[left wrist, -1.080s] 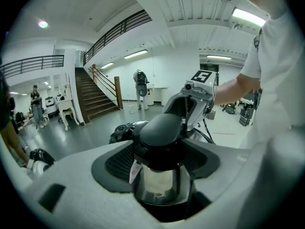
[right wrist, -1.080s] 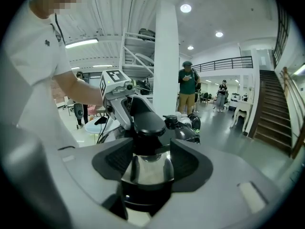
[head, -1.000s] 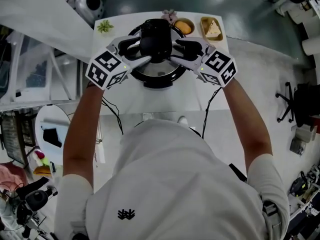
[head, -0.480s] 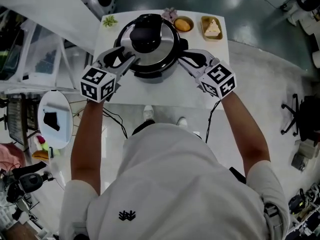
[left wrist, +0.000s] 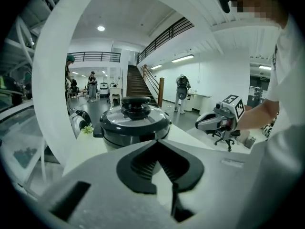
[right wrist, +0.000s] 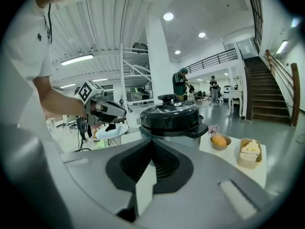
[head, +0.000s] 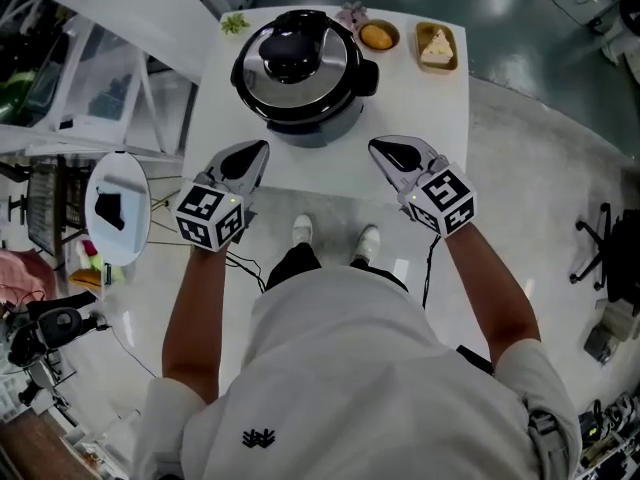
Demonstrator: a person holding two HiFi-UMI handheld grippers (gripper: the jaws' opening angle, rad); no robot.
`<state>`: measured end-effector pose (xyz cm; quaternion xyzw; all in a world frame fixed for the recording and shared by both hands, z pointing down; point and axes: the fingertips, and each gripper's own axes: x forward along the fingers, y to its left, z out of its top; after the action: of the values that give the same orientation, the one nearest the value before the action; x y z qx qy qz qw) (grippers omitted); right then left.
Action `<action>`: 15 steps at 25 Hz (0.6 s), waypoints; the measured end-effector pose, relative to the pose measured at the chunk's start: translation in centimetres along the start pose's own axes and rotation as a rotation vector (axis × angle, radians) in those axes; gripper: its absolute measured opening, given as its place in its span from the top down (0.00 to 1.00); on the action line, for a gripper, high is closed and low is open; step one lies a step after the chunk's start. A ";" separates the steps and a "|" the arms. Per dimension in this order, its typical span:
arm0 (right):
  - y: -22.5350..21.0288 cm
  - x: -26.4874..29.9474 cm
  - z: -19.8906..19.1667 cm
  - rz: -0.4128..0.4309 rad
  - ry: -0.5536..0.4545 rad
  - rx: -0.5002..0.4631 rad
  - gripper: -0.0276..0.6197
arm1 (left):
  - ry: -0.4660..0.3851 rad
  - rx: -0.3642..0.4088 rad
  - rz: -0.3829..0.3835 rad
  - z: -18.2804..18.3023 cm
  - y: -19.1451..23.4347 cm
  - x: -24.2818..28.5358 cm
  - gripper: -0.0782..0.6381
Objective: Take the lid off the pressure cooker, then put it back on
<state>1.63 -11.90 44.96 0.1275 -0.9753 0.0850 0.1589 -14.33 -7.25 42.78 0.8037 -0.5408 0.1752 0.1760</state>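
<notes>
The pressure cooker (head: pixel 300 68) stands at the back of the white table (head: pixel 330 168), its dark lid (head: pixel 292 56) seated on the pot. My left gripper (head: pixel 260 150) hovers over the table's near left edge, short of the cooker, jaws shut on nothing. My right gripper (head: pixel 378 148) mirrors it at the near right, also shut and empty. In the left gripper view the cooker (left wrist: pixel 135 123) sits beyond the shut left gripper (left wrist: pixel 156 142), with the right gripper (left wrist: pixel 220 120) off to the side. The right gripper view shows the cooker (right wrist: pixel 174 118) ahead of the right gripper (right wrist: pixel 151 141).
A bowl with an orange item (head: pixel 378 36) and a tray with a pale wedge (head: pixel 437 46) sit at the table's back right. A small plant (head: pixel 234 23) is at the back left. A round white stand (head: pixel 117 206) is on the floor to the left.
Both grippers have let go of the cooker's sides and drawn back toward the person to the near table edge, and their jaws have closed. The lid stays on the pot.
</notes>
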 end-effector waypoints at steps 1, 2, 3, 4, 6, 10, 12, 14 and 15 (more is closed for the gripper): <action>0.6 -0.3 -0.4 -0.001 0.001 0.009 0.94 | 0.003 -0.006 -0.016 -0.5 -0.9 -0.2 0.88; 1.2 -0.6 -0.8 -0.003 0.004 0.018 0.94 | 0.003 -0.013 -0.037 -1.0 -1.7 -0.4 0.88; 2.0 -0.8 -1.2 -0.005 0.008 0.025 0.94 | 0.000 -0.020 -0.060 -1.4 -2.6 -0.7 0.88; 2.9 -1.1 -1.6 -0.005 0.013 0.029 0.94 | -0.003 -0.027 -0.083 -1.9 -3.4 -1.0 0.88; 4.9 -1.5 -2.5 -0.008 0.026 0.035 0.94 | -0.001 -0.031 -0.118 -3.0 -4.8 -1.9 0.88; 8.7 -2.1 -3.3 -0.030 0.038 0.063 0.94 | 0.016 -0.018 -0.173 -5.0 -6.6 -4.4 0.88; 10.5 -2.0 -3.6 -0.046 0.041 0.083 0.94 | 0.031 -0.010 -0.199 -6.1 -7.1 -6.0 0.88; 12.5 -1.8 -3.9 -0.061 0.047 0.086 0.94 | 0.038 -0.011 -0.214 -7.2 -7.2 -7.8 0.88; 13.5 -1.6 -4.0 -0.067 0.050 0.086 0.94 | 0.039 -0.015 -0.221 -7.7 -7.2 -8.6 0.88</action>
<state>0.56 2.15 46.51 0.1647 -0.9617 0.1244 0.1802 -11.34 5.94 44.80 0.8535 -0.4468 0.1661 0.2107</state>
